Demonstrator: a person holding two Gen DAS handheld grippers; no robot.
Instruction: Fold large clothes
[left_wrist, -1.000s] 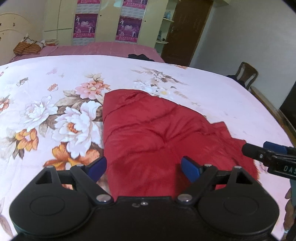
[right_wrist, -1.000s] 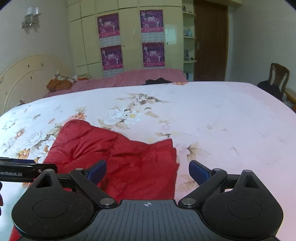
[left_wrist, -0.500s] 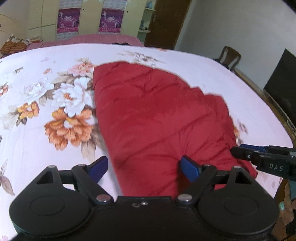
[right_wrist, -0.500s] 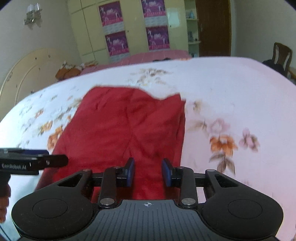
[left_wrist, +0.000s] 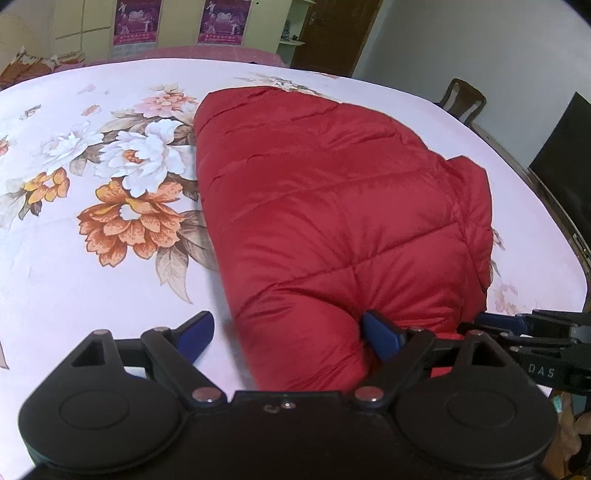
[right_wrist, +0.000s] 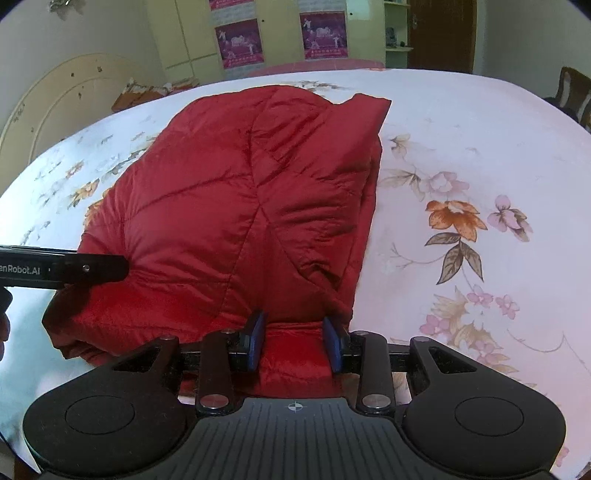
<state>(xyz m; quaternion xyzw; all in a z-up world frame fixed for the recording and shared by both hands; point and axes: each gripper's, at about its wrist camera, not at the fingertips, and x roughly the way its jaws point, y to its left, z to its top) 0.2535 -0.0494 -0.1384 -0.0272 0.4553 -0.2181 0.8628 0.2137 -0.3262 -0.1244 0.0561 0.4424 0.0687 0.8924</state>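
Nearest in the right wrist view, the right gripper (right_wrist: 294, 341) has its two blue pads drawn in narrow around a fold of the near hem of the red jacket (right_wrist: 236, 206), and the cloth bulges up between them, so it looks pinched, though the pads may not be fully pressed home. In the left wrist view the left gripper (left_wrist: 286, 334) stands wide apart: its right pad (left_wrist: 382, 334) touches the puffy near edge of the jacket while its left pad (left_wrist: 195, 332) hangs over bare bedspread (left_wrist: 92, 288), so it holds nothing yet. The jacket lies straight ahead of both grippers, its long axis running from the near hem away toward the far side of the bed, quilted and already doubled over, with a loose flap sticking up at the far right corner. The right gripper is the one engaged with the hem; the left sits just beside the jacket's near left corner and, by my judgement, needs to shift a little right before it can close on cloth. Each gripper shows at the edge of the other's view, so they are near each other along the same hem. Farther off stand a pale wardrobe (right_wrist: 280, 33) with purple posters (right_wrist: 240, 42), and a wooden chair (left_wrist: 463, 99) at the far right. No containers are in view.
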